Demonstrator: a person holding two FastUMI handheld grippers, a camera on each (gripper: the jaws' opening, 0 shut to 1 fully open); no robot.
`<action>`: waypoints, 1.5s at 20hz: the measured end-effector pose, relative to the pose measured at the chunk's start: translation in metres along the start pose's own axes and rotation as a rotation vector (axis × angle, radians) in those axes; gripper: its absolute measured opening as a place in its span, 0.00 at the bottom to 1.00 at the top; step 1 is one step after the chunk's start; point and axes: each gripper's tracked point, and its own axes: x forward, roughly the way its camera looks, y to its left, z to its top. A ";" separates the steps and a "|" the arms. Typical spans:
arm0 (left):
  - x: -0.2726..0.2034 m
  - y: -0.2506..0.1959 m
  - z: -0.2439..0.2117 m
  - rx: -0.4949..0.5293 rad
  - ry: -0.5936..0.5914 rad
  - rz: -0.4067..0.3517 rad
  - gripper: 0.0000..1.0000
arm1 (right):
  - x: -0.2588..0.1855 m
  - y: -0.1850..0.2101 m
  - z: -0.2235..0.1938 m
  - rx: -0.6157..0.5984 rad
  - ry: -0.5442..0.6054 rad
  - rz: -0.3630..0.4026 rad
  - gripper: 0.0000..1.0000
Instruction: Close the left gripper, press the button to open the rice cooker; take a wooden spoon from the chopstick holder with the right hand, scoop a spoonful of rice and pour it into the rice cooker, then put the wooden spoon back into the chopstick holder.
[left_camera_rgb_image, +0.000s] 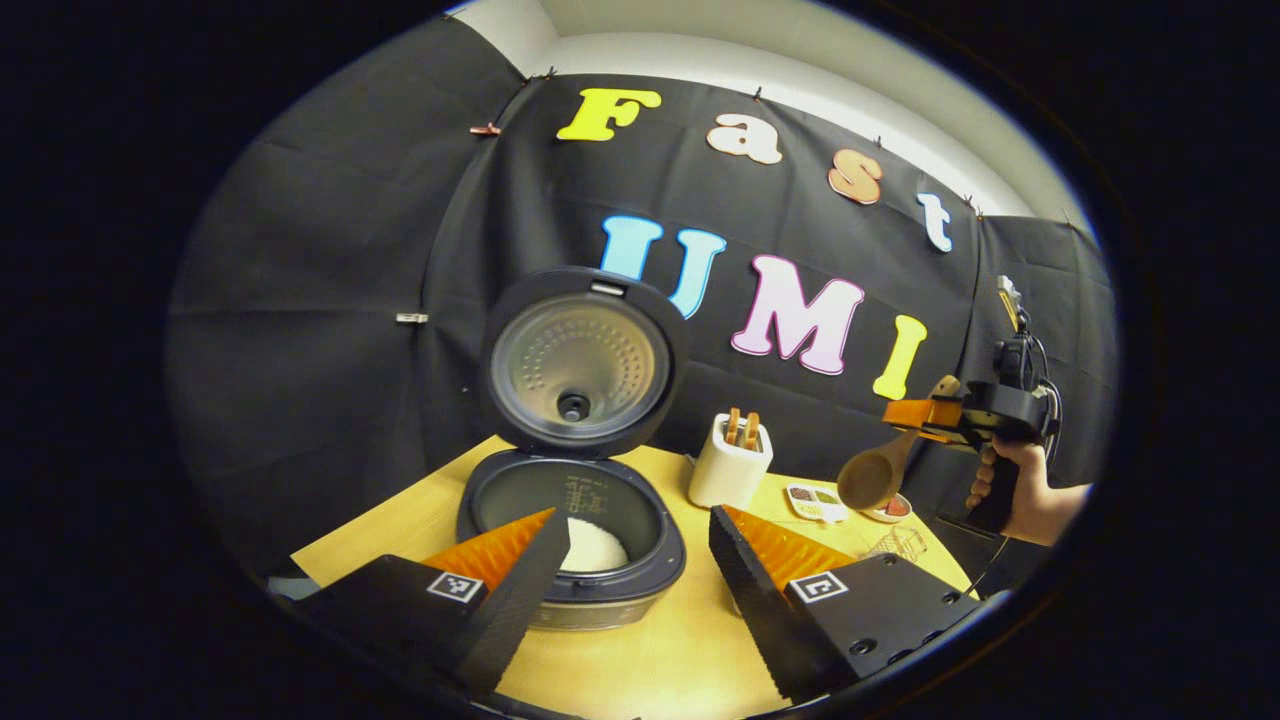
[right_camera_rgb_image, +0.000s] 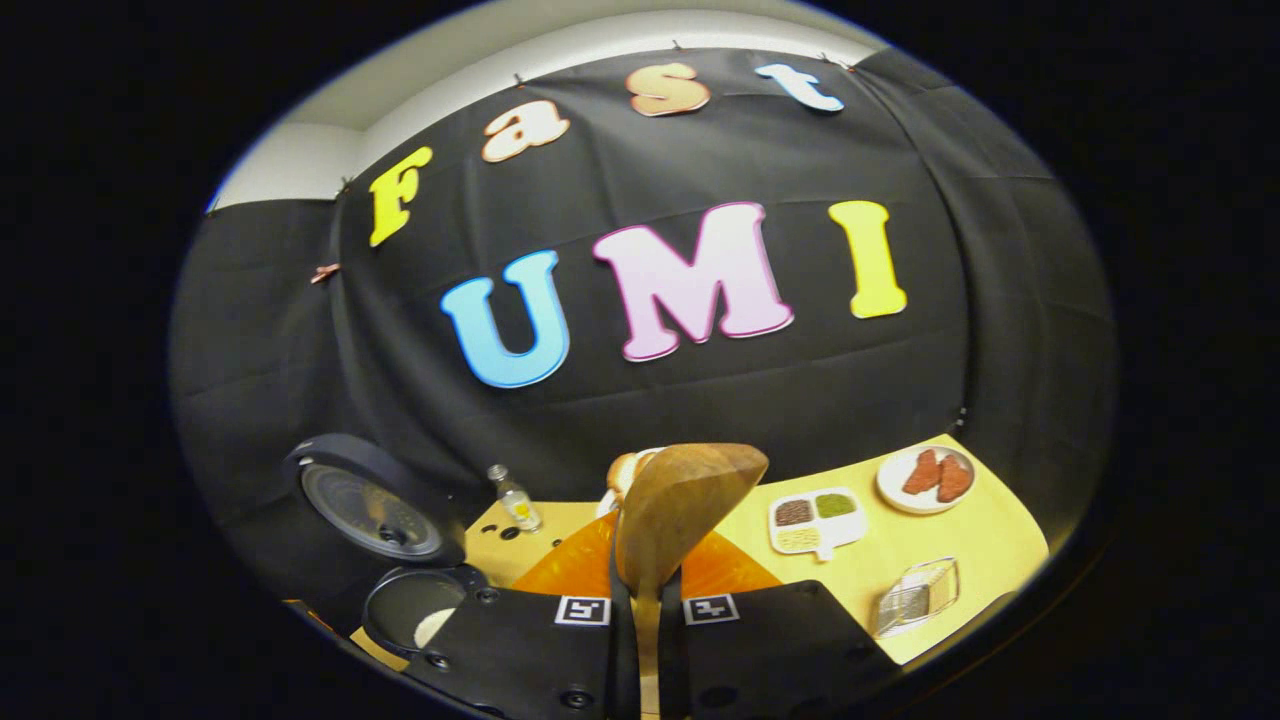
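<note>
Rice cooker (left_camera_rgb_image: 572, 545) lid up, rice inside, centre frame. Right gripper (right_camera_rgb_image: 640, 600) clamps wooden spoon (right_camera_rgb_image: 680, 505); left gripper (left_camera_rgb_image: 630, 560) spread wide, empty. Remaining, by my judgement: return spoon to chopstick holder (left_camera_rgb_image: 730, 465).

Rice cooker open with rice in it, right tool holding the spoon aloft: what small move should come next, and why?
Probably carry the wooden spoon leftward and down to the chopstick holder: the rice cooker already holds rice, and the right tool grips the spoon's handle in the air.
</note>
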 end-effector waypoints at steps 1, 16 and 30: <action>0.003 -0.003 0.002 0.006 -0.003 0.003 0.95 | -0.001 -0.019 0.007 0.007 -0.010 -0.026 0.12; 0.023 0.019 0.044 0.052 -0.070 0.288 0.95 | 0.001 -0.256 -0.023 0.112 0.043 -0.349 0.12; 0.060 0.032 0.121 0.149 -0.251 0.445 0.95 | 0.048 -0.301 -0.132 0.249 0.245 -0.421 0.15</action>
